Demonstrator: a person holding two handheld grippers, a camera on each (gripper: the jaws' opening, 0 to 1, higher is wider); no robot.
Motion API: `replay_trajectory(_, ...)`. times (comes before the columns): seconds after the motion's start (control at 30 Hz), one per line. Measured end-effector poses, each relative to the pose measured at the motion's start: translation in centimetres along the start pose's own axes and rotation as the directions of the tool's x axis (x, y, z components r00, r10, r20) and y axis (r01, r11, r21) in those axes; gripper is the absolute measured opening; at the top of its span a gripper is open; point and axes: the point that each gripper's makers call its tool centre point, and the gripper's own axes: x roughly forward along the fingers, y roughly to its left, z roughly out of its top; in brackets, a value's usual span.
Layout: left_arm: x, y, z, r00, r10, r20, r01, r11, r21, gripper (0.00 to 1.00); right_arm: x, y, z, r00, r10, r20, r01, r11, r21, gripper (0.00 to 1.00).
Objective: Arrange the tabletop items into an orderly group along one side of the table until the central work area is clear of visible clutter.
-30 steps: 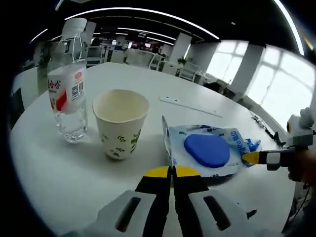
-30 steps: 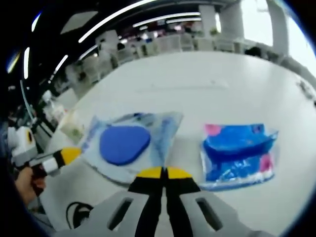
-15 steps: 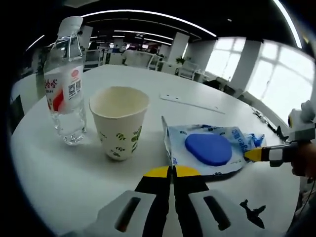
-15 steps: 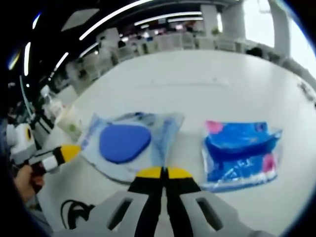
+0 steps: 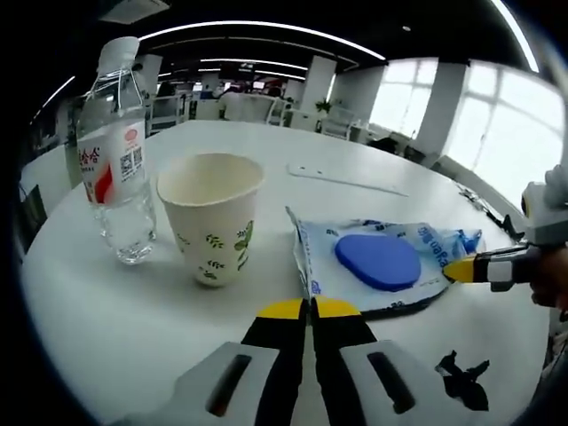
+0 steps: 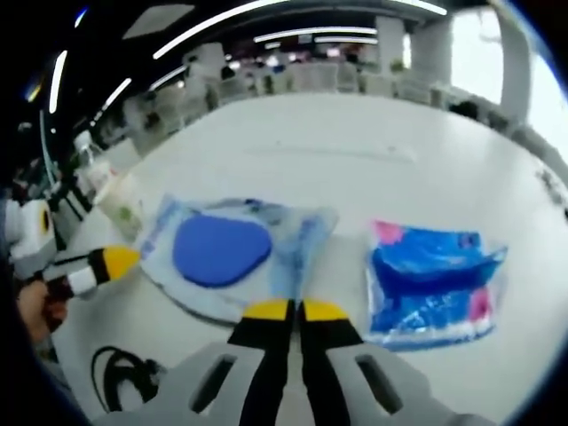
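On the white desk point(image 5: 133, 328), a water bottle point(image 5: 115, 169) stands beside a paper cup point(image 5: 213, 217). The left gripper point(image 5: 310, 309) has its jaws pressed together at the near edge of the clear pouch with a blue pad point(image 5: 377, 264). The right gripper point(image 6: 286, 310), jaws likewise pressed together, meets the same pouch's opposite edge, near a blue packet point(image 6: 430, 284).

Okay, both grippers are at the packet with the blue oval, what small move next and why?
Probably slide the packet toward the paper cup and water bottle: both grippers' jaws look shut on its edges, and those two already stand together while the blue pack lies apart.
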Motion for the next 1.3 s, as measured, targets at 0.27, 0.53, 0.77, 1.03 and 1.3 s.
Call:
replay_trajectory(0.27,-0.2,0.1,0.3,0.999,0.009,0.033,-0.011,0.999,0.039,0.04,0.0,-0.5,0.4,1.000,-0.003,0.021,0.003,1.000,0.027,0.07)
replay_trajectory(0.53,-0.4,-0.2,1.4,0.998,0.009,0.064,-0.012,0.999,0.052,0.19,-0.7,-0.3,1.2,0.999,-0.001,0.052,-0.001,0.999,0.033,0.19)
replay_trajectory(0.77,-1.1,-1.1,1.6,0.998,-0.045,0.046,0.041,0.996,0.076,0.25,-1.6,1.2,0.5,0.999,0.011,0.041,-0.012,1.000,0.027,0.40)
replay_trajectory(1.03,-2.6,-1.8,1.9,0.993,-0.115,0.041,0.108,0.984,0.144,0.42,-3.1,4.2,-1.1,0.995,0.091,0.029,-0.090,0.995,-0.034,0.53)
replay_trajectory(1.3,-4.3,-2.7,2.2,0.983,-0.180,0.026,0.171,0.966,0.196,0.60,-5.0,7.6,-2.8,0.975,0.219,-0.033,-0.222,0.967,-0.128,0.66)
